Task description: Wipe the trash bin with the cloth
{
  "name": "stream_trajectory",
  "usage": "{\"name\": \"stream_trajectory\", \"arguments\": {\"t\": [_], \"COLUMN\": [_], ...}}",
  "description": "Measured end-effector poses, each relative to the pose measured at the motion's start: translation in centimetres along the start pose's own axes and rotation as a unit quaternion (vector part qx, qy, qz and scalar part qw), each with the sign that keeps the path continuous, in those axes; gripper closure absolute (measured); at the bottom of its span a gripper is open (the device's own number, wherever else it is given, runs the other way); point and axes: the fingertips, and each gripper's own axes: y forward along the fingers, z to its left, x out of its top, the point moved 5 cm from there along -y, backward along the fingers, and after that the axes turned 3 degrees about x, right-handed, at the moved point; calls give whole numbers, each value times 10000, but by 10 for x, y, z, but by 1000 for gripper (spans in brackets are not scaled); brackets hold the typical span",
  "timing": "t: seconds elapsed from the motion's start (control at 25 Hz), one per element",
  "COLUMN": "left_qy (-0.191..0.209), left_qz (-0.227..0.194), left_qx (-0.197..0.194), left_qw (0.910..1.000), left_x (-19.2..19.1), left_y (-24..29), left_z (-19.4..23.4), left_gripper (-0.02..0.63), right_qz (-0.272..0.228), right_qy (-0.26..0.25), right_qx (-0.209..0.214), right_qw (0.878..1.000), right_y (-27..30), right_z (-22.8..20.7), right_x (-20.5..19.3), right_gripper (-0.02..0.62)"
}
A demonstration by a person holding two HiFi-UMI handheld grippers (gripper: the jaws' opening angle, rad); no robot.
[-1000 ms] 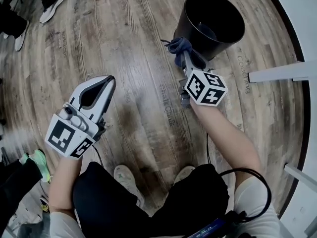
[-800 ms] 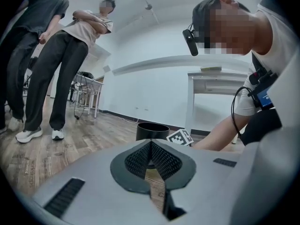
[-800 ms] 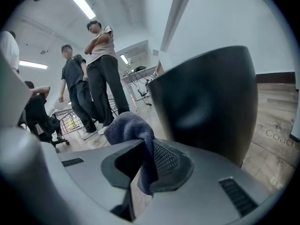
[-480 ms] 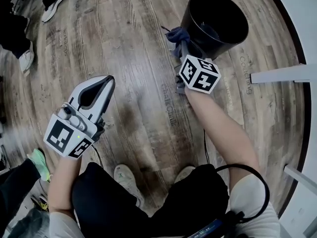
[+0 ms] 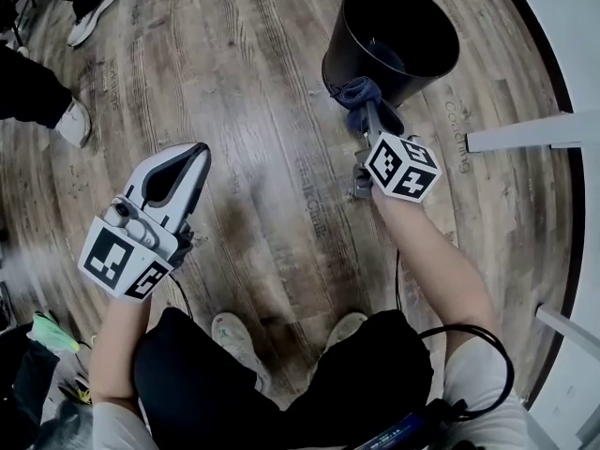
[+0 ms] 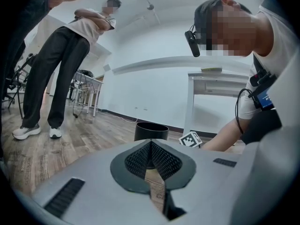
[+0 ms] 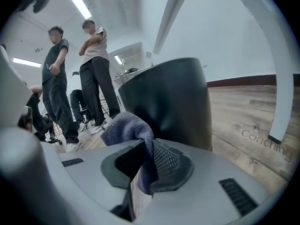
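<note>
Wooden planks make the floor (image 5: pixel 262 111), which fills almost all of the head view. Two people (image 7: pixel 96 78) stand further back on it, seen in the right gripper view, one with arms crossed.

The black trash bin (image 5: pixel 349 59) stands upright on the floor in front of the person, at the right side, and its mouth is open to the top. In the left gripper view the same bin (image 6: pixel 151 131) shows far behind the jaws.

The left hand-held gripper (image 5: pixel 199 153) is held over the bare floor, well apart from the bin. Its jaws are together at the tips and nothing is between them.

The right hand-held gripper (image 5: pixel 368 112) points at the near side of the bin. Its jaws are clamped on the blue cloth (image 5: pixel 356 92), which goes down between the two pads (image 7: pixel 166 161) and bunches out above them.

The bunched part of the cloth (image 7: pixel 124 125) lies against the outer wall of the bin, below the rim, on the side that faces the person.
</note>
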Motion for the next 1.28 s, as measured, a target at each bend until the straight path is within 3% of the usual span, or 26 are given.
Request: {"name": "stream_trajectory", "arguments": {"t": [0.24, 0.44, 0.8, 1.08, 1.28], "left_qy": [4, -10, 3, -27, -52], "left_qz": [40, 54, 131, 157, 146], "left_qx": [-19, 9, 10, 34, 19], "left_qw": [10000, 10000, 9999, 9999, 9999], "left_x": [0, -2, -5, -7, -8], "left_y": [4, 4, 5, 3, 4], "left_z": [-1, -1, -2, 0, 1], "left_gripper": [595, 595, 595, 595, 595], "right_qz": [-189, -395, -514, -607, -945], "right_qy": [335, 688, 230, 268, 468], "right_qx": [-318, -926, -1710, -1709, -1336], "right_qw": [9988, 9925, 9837, 9830, 9854], "right_y": [-25, -33, -12, -15, -44], "right_z": [-41, -92, -145, -153, -130], "right_x": [6, 17, 38, 43, 41], "right_gripper": [551, 551, 551, 551, 551]}}
